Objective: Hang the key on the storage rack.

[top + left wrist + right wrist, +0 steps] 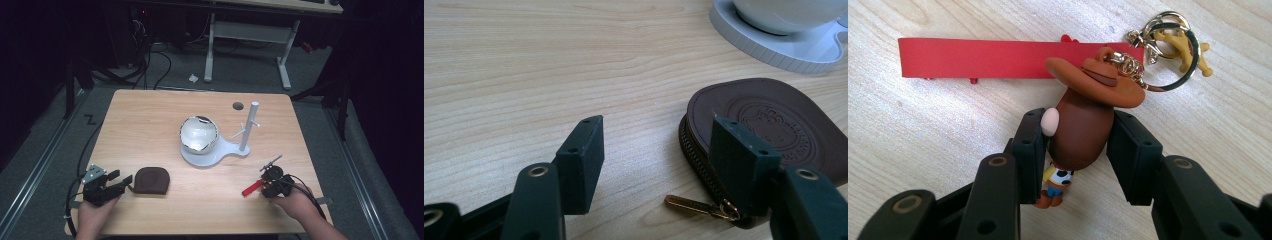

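- Left gripper (120,181), near-left corner of the table (150,115): jaws spread apart, nothing between them. It sits close to the left and near edges.
- Brown zip pouch (152,180) lies flat just right of that gripper. In the left gripper view one jaw stands in front of the pouch (769,125) rim, the other over bare wood; whether the jaw touches the pouch I cannot tell. The gold zip pull (691,204) lies on the wood between the jaws, pointing away from the pouch.
- Right gripper (264,186), near-right part of the table: jaws clenched on the keychain figure (1080,127), pressing its brown body from both sides. Figure wears a brown hat; small feet show below the jaws.
- Red strap (998,58) lies flat on the wood beyond the figure; key ring (1173,50) and a yellow star charm (1193,52) lie beside the hat. From above, the strap (251,188) points left of the gripper.
- White stand (212,155) at table centre: flat base, a shiny bowl (199,133) on it, an upright post (248,126) with small pegs at its right.
- Open room: a wide bare strip of wood between pouch and right gripper; the far-left part of the table bare; a dark round hole (238,105) near the far edge.
- Count: two grippers, one pouch, one keychain, one stand, one bowl, one post.
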`<state>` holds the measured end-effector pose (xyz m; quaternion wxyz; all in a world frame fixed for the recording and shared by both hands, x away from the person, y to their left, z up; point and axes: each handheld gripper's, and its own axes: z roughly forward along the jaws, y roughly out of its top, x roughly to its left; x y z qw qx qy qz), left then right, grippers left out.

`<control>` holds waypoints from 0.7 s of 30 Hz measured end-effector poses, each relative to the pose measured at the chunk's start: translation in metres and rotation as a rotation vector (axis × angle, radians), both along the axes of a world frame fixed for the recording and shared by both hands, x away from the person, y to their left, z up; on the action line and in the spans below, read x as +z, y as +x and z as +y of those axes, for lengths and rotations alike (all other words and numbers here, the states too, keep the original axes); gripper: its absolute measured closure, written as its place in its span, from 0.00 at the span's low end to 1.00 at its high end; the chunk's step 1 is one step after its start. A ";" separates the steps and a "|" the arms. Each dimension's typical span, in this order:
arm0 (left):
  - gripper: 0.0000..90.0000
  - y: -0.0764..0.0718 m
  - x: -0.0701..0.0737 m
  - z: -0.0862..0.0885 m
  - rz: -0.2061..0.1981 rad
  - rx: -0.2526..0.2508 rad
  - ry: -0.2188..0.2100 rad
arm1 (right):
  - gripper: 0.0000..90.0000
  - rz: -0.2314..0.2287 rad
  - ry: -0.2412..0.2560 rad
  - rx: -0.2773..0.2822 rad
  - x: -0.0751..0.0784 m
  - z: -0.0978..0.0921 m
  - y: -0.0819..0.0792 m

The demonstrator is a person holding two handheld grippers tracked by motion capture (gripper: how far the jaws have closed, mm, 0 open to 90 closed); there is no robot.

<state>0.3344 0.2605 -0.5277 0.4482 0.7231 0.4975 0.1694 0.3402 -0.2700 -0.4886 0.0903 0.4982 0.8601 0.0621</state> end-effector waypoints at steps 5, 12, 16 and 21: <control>0.44 0.001 -0.001 -0.001 0.002 0.000 0.001 | 0.68 0.011 0.006 -0.005 0.005 0.000 0.000; 0.44 0.000 0.000 0.000 0.002 0.005 0.002 | 0.73 0.001 0.017 0.010 0.013 -0.003 -0.004; 0.44 0.000 -0.001 0.000 0.003 0.005 0.001 | 0.73 -0.023 0.020 0.012 0.018 -0.005 -0.007; 0.44 0.000 -0.001 -0.001 0.004 0.005 0.000 | 0.74 -0.034 0.040 0.010 0.024 -0.009 -0.009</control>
